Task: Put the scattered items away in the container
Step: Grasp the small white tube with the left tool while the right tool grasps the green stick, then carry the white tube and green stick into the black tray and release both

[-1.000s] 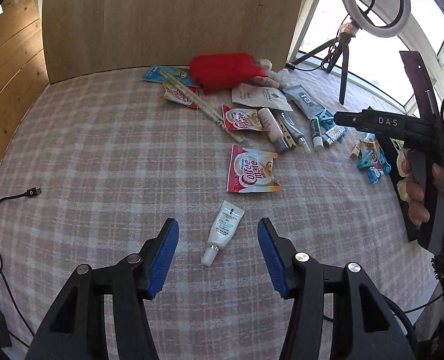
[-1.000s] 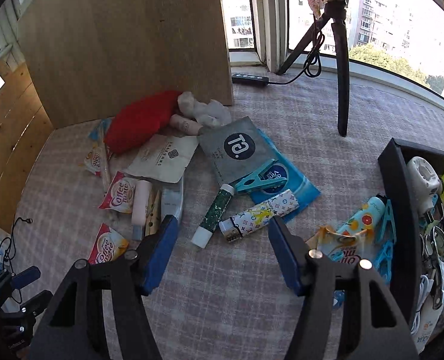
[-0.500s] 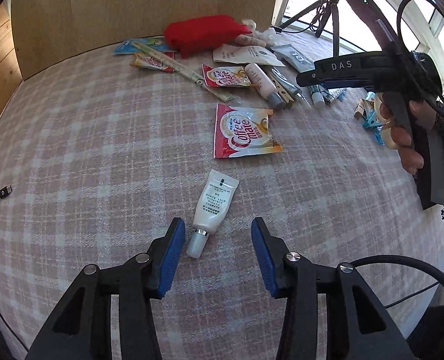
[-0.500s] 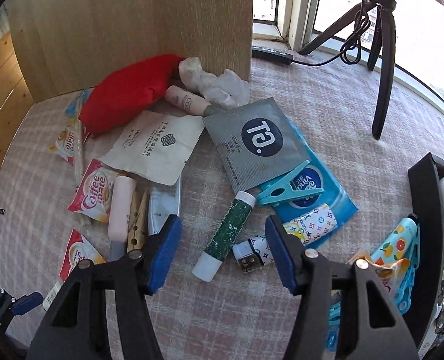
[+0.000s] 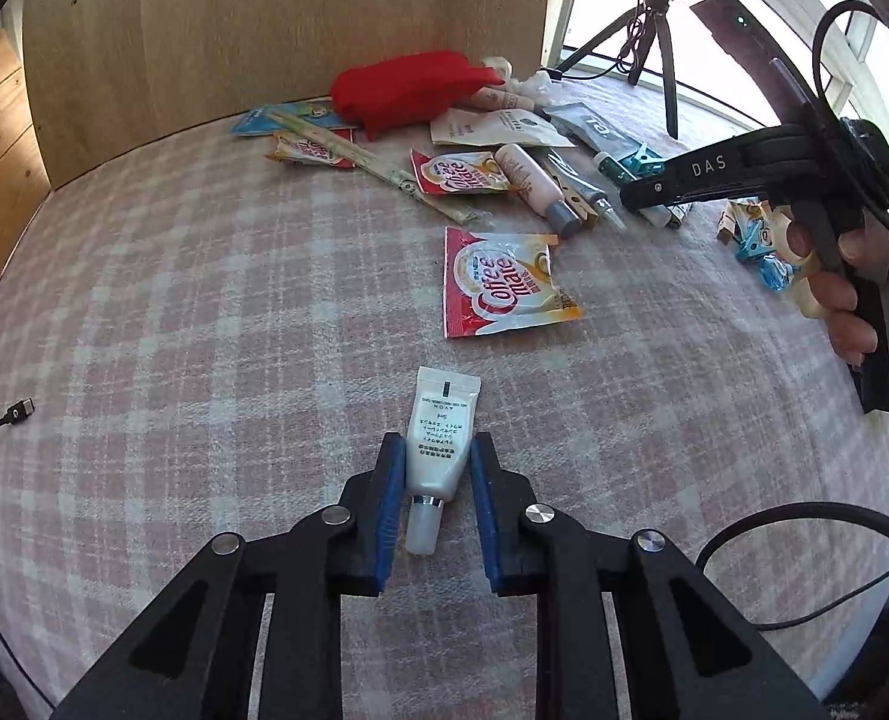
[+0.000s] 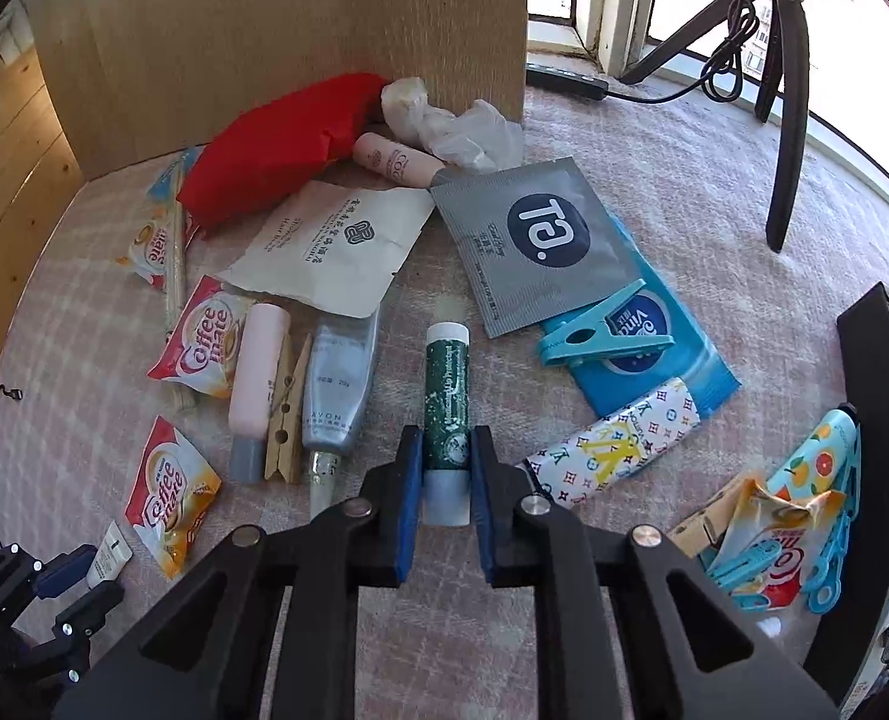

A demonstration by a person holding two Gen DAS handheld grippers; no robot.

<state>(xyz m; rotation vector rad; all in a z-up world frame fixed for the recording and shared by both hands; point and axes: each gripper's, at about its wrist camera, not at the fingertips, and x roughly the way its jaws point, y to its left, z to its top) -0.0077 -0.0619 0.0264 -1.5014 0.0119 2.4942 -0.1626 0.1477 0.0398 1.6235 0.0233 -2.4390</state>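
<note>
Left gripper (image 5: pixel 432 483) and right gripper (image 6: pixel 444 468) clamped (blue pads gripping).

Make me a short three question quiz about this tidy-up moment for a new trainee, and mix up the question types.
1. True or false: the left gripper has its fingers closed on the white tube.
2. Multiple choice: what does the right gripper hold? A) the wooden clothespin B) the green stick C) the blue clip
3. Fill in: the black container sits at the ___ edge of the right wrist view.

Key
1. True; the tube lies on the tablecloth between the blue pads.
2. B
3. right
</note>
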